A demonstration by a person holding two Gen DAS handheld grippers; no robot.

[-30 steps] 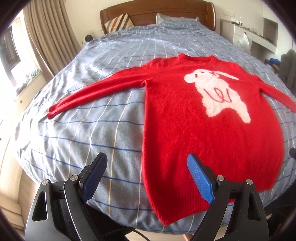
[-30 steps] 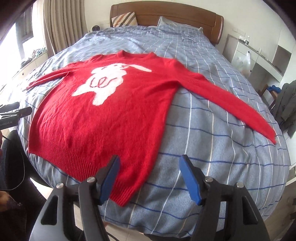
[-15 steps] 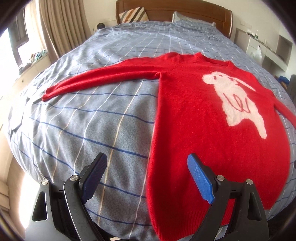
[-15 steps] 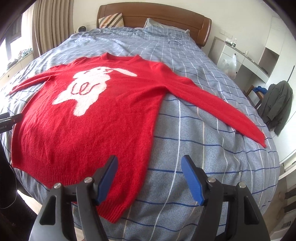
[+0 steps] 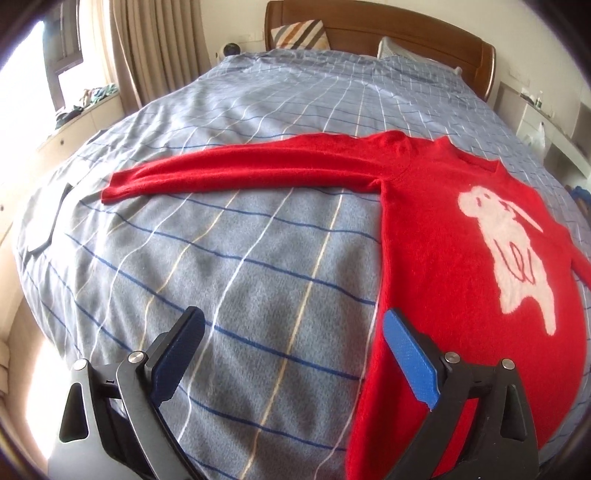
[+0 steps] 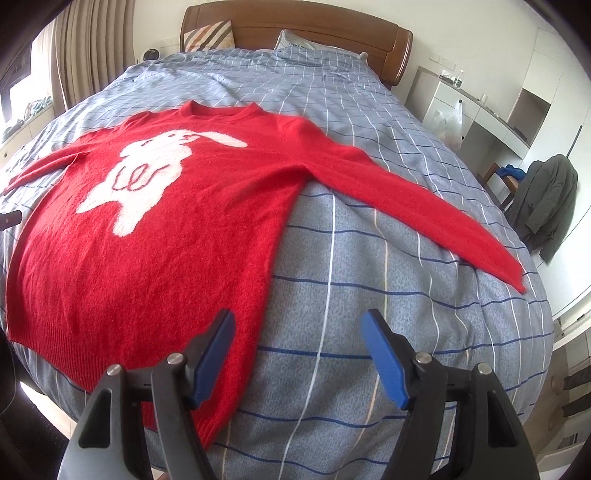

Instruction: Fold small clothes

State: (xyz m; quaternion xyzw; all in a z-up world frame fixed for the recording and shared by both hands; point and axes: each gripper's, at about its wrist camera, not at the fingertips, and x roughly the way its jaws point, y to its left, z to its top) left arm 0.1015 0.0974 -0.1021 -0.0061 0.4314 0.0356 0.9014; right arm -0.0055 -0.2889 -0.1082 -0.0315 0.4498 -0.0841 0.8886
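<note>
A red sweater (image 5: 436, 236) with a white animal on its chest lies flat, face up, on the bed, both sleeves spread out. In the left wrist view its left sleeve (image 5: 236, 170) stretches toward the bed's left side. My left gripper (image 5: 291, 325) hovers above the bare bedspread just left of the sweater's side edge, its jaws opening, nothing between them. In the right wrist view the sweater (image 6: 155, 236) fills the left half and its other sleeve (image 6: 413, 206) runs right. My right gripper (image 6: 297, 328) hangs open above the sweater's right side edge near the hem, holding nothing.
The blue checked bedspread (image 5: 236, 258) covers the whole bed, with a wooden headboard (image 6: 295, 26) and pillows at the far end. Curtains (image 5: 147, 55) hang at the left. A desk (image 6: 480, 107) and a chair with a dark jacket (image 6: 546, 206) stand at the right.
Both grippers have shifted outward over the bed: the left now views more of the left sleeve, the right more of the right sleeve. The sweater has not moved. The left jaws stand slightly wider.
</note>
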